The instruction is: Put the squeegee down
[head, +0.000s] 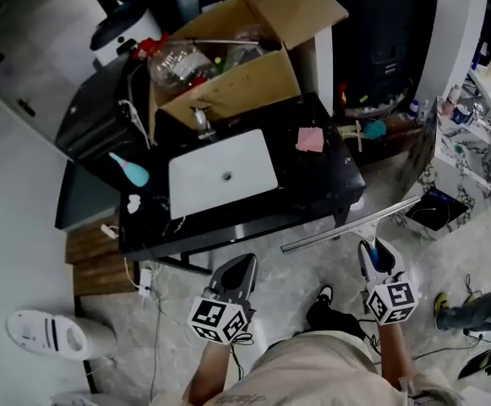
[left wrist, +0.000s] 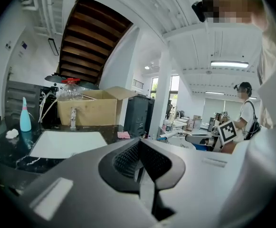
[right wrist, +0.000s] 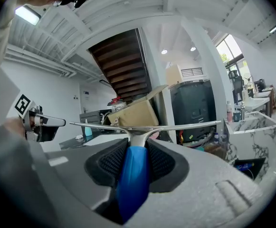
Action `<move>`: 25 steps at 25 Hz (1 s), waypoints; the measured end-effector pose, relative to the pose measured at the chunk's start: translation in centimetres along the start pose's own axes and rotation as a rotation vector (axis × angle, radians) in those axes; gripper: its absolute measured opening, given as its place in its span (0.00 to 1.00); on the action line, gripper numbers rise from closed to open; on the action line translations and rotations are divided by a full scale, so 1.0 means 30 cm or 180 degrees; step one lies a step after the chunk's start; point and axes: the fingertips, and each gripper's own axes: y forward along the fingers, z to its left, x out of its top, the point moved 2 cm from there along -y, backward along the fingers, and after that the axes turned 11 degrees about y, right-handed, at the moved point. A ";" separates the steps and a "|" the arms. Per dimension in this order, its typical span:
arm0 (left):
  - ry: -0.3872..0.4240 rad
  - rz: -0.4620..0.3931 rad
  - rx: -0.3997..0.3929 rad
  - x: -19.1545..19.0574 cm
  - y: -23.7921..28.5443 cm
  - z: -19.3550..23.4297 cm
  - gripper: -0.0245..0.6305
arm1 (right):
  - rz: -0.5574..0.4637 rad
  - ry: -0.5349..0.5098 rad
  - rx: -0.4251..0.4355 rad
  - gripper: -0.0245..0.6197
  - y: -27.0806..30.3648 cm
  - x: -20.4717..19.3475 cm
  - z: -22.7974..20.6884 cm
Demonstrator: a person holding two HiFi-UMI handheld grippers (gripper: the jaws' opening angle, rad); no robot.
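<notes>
Squeegee (head: 338,229) in the air off the worktop's (head: 317,189) front right corner.
Right gripper (head: 373,252) fingers clamp its blue handle; left gripper (head: 242,265) fingers pressed together, empty. Its long blade could clip the worktop edge.

- The squeegee (head: 351,227) had a blue handle and a silver blade
- The counter (head: 313,180) was black, its sink (head: 222,172) white
- The cloth (head: 310,139) was pink, the bottle (head: 131,170) teal

Counter (head: 331,181) right side open bar sponge (head: 310,139); box (head: 237,87) blocks back, bottle (head: 132,171) left.
</notes>
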 end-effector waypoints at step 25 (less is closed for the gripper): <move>-0.0154 0.0062 0.0115 0.090 0.470 0.272 0.06 | 0.0264 0.0081 0.0004 0.23 0.453 0.092 -0.240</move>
